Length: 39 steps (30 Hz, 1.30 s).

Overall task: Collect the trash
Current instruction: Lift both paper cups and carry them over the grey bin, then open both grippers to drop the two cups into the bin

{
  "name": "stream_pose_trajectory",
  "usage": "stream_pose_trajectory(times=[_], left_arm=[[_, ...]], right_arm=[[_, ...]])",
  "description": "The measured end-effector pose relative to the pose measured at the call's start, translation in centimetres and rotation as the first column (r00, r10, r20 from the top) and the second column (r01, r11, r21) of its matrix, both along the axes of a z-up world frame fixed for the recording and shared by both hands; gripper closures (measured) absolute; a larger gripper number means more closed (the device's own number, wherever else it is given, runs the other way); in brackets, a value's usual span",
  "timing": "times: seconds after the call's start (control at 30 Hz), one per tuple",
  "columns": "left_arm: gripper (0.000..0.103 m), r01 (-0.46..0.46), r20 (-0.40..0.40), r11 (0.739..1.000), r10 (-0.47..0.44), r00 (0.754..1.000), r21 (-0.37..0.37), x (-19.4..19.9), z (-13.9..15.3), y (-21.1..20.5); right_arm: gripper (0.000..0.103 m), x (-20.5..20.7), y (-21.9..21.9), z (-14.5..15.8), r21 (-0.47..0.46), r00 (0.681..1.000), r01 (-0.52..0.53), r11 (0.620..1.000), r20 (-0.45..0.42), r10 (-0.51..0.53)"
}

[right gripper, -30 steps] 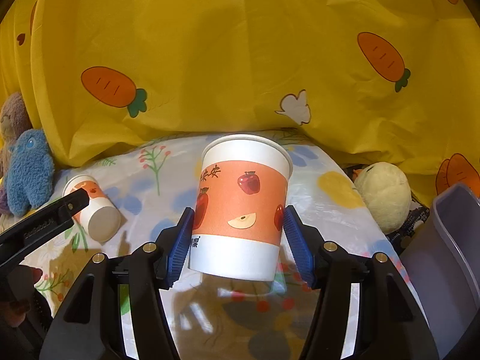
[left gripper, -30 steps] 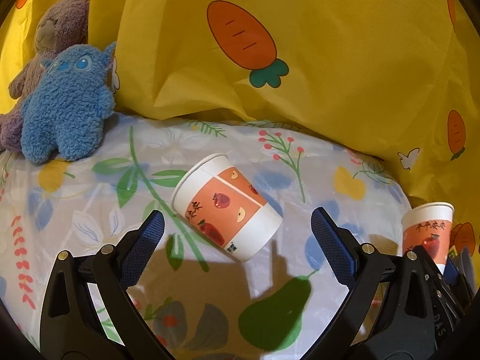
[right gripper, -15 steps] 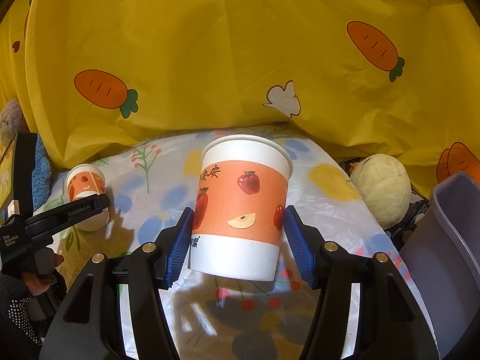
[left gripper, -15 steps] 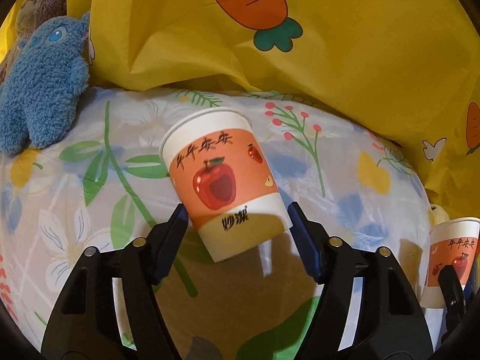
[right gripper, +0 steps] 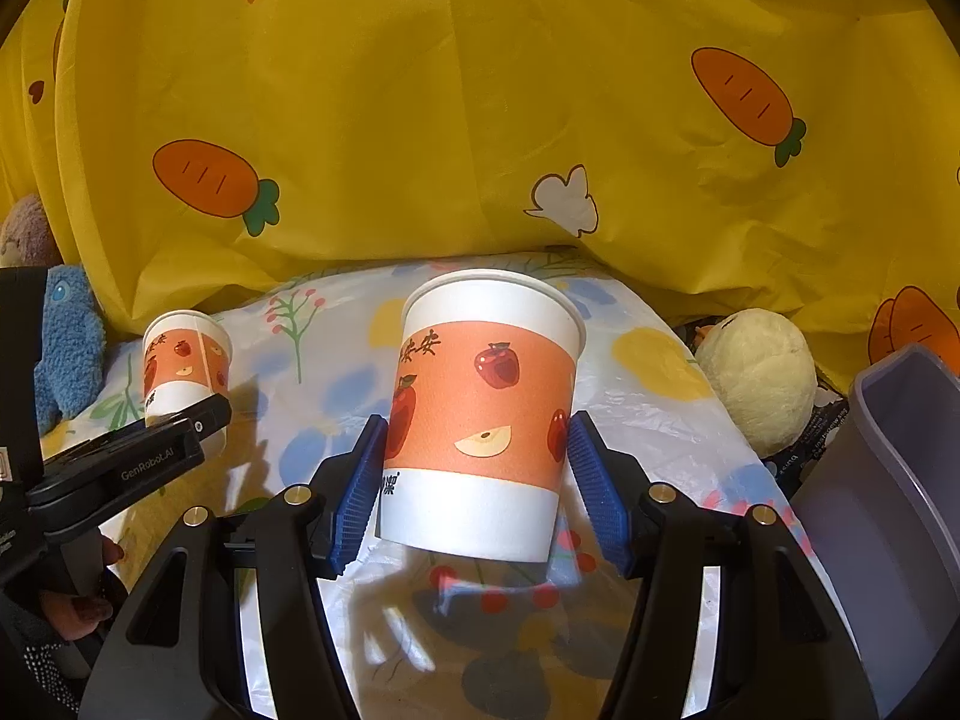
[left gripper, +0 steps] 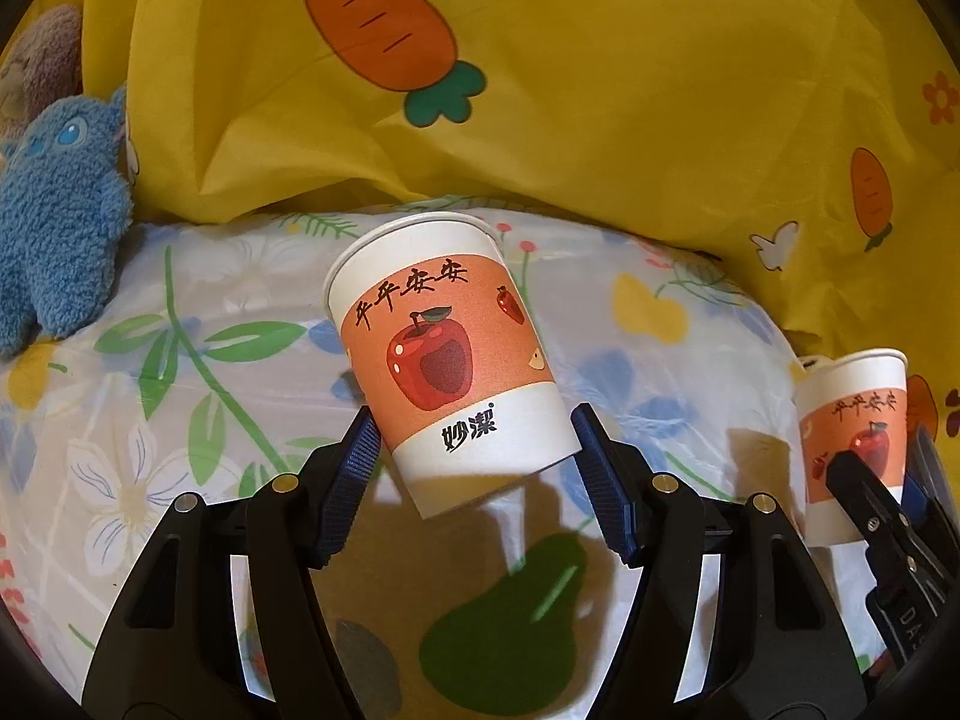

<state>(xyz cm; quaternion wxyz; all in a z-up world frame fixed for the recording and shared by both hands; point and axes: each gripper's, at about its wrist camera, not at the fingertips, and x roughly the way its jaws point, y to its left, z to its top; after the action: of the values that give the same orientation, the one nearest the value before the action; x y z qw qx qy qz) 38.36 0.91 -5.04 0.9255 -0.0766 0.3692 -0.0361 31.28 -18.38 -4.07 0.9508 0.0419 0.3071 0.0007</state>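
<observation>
Hanging behind everything, the yellow carrot-print cloth [right gripper: 420, 90] backs the floral sheet [left gripper: 180, 420]; your right gripper [right gripper: 477, 483] pinches one apple-print paper cup [right gripper: 486, 408] above that sheet, near the grey bin [right gripper: 900, 480], while your left gripper [left gripper: 474, 480] clamps another cup [left gripper: 444, 360], tilted.

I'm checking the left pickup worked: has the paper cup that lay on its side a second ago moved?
Yes. The left cup is now nearly upright, clamped in the left hand-held gripper and apparently raised off the floral sheet.

Paper, plush and plastic
Matt paper cup [left gripper: 447, 360]; fuzzy blue plush toy [left gripper: 57, 222]; glossy floral plastic sheet [right gripper: 660, 420]; smooth grey bin [right gripper: 900, 480].
</observation>
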Motion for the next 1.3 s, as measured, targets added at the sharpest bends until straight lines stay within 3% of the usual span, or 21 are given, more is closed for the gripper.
stream_pose_trajectory(times=[0.37, 0.67, 0.87, 1.03, 1.3], left_arm=[[0.039, 0.182, 0.102, 0.983, -0.181, 0.978, -0.001, -6.4, 3.4, -4.6], [0.039, 0.315, 0.174, 0.949, -0.313, 0.934, 0.017, -11.9, 6.2, -9.0], [0.039, 0.433, 0.208, 0.901, -0.429, 0.879, 0.028, -14.3, 7.7, -14.0], [0.039, 0.528, 0.215, 0.849, -0.52, 0.827, 0.019, -14.9, 8.0, -19.3], [0.039, 0.645, 0.189, 0.761, -0.626, 0.757, -0.064, -12.9, 7.5, -26.9]], right_arm=[[0.043, -4.6, -1.8, 2.4, -0.005, 0.999, 0.011, 1.0, 0.051, -0.011], [0.043, -9.7, -5.3, 3.7, -0.022, 0.995, 0.038, 0.999, 0.096, -0.035], [0.043, -12.9, -10.0, 4.6, -0.02, 0.984, 0.116, 0.993, 0.139, -0.112], [0.043, -14.5, -15.5, 4.8, 0.01, 0.96, 0.236, 0.972, 0.15, -0.235], [0.043, -14.9, -23.0, 2.6, 0.03, 0.923, 0.373, 0.927, 0.093, -0.374]])
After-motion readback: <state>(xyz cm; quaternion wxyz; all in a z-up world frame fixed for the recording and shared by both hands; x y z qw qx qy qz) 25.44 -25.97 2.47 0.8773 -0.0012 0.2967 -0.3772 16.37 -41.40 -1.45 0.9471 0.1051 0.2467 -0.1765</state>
